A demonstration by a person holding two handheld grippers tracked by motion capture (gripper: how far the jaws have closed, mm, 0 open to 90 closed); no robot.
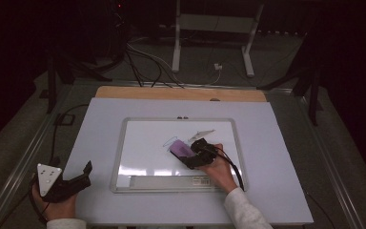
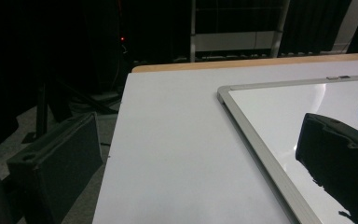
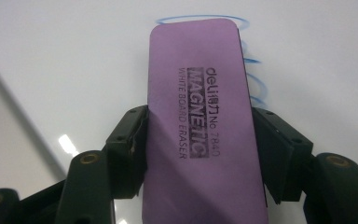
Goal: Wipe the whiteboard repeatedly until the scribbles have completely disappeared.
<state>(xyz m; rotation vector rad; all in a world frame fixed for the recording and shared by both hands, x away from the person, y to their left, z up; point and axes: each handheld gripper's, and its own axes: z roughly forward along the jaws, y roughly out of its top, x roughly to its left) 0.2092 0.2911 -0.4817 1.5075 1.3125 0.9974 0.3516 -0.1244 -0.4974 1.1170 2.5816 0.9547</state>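
— Purple eraser: how is it held?

— It is pinched between the two black jaws of the right gripper, one jaw pressed against each long side, and its far end is laid over a blue scribble (the printed words "MAGNETIC WHITE BOARD ERASER" can be read on its top).

— Where is it placed in the scene?

— It is seen on the whiteboard, right of centre, with a pale marker lying just beyond it.

— And the left gripper?

— It is held at the near left corner of the table, well apart from the eraser, jaws spread with nothing between them.
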